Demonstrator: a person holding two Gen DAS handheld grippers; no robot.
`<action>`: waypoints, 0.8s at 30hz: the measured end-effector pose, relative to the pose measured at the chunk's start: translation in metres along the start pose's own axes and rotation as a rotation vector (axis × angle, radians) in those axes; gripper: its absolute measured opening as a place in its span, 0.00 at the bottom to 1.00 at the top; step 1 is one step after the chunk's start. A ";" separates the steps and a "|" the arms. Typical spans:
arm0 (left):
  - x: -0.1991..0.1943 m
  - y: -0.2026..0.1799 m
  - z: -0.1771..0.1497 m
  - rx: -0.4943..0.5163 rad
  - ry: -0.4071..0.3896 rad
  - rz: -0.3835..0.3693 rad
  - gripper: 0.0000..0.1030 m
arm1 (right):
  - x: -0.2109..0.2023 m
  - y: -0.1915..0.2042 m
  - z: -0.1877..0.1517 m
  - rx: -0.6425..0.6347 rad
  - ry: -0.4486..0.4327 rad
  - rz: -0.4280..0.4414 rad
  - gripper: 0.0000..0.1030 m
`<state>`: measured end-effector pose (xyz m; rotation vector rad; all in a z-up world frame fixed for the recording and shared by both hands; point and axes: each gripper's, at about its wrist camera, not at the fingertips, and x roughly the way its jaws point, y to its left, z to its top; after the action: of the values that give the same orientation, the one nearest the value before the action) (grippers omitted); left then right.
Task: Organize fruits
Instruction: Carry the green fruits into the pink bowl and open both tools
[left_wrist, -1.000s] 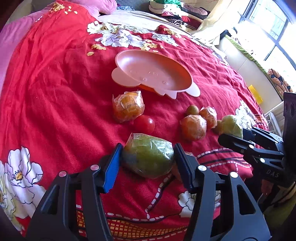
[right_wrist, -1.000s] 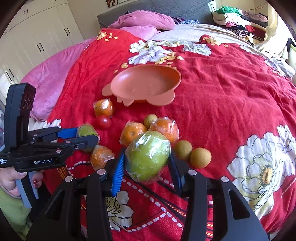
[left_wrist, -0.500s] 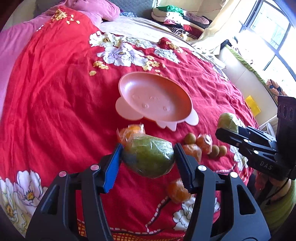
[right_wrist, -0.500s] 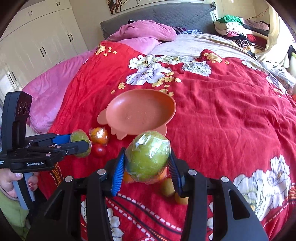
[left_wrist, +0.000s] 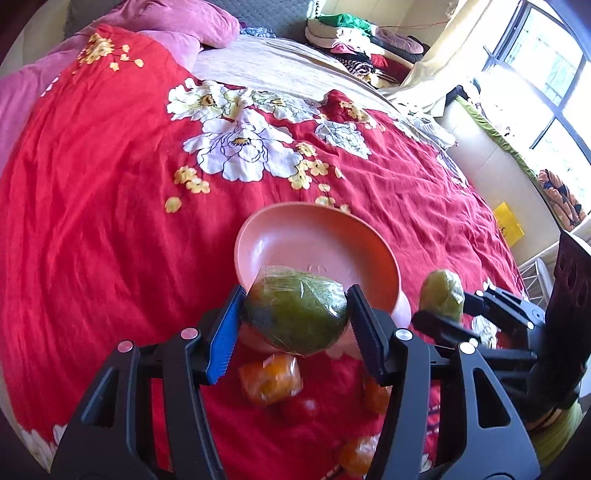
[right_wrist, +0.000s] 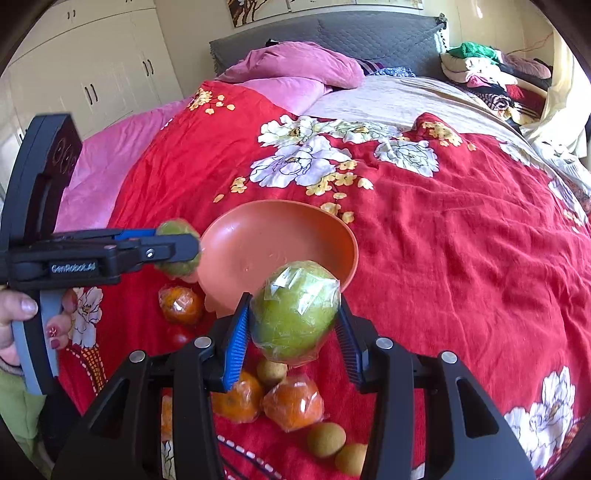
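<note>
The left gripper (left_wrist: 295, 314) clamps a dark green plastic-wrapped fruit (left_wrist: 297, 314) above the pink bowl (left_wrist: 295, 236); the right gripper (right_wrist: 293, 314) grips a lighter green wrapped fruit (right_wrist: 295, 312) over the bowl's near rim (wrapped oranges (right_wrist: 293, 404) lie on the red bedspread (right_wrist: 461, 258) below).

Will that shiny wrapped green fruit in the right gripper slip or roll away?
The green fruit wears glossy, crinkled plastic wrap, so it is probably slippery against the right gripper. Its rounded shape would likely roll on the red blanket, though the orange bowl should probably contain it.
</note>
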<state>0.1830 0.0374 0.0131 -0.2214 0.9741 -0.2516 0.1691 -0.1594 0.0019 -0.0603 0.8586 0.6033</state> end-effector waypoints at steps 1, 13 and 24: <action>0.003 -0.001 0.004 0.004 0.004 0.002 0.47 | 0.003 0.000 0.002 -0.006 0.004 0.001 0.41; 0.037 -0.004 0.021 0.031 0.045 0.037 0.47 | 0.029 0.002 0.011 -0.047 0.031 0.001 0.41; 0.051 0.002 0.025 0.004 0.071 0.023 0.47 | 0.044 0.005 0.008 -0.063 0.061 0.001 0.41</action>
<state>0.2317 0.0255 -0.0142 -0.1984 1.0457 -0.2417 0.1941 -0.1323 -0.0241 -0.1362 0.8982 0.6319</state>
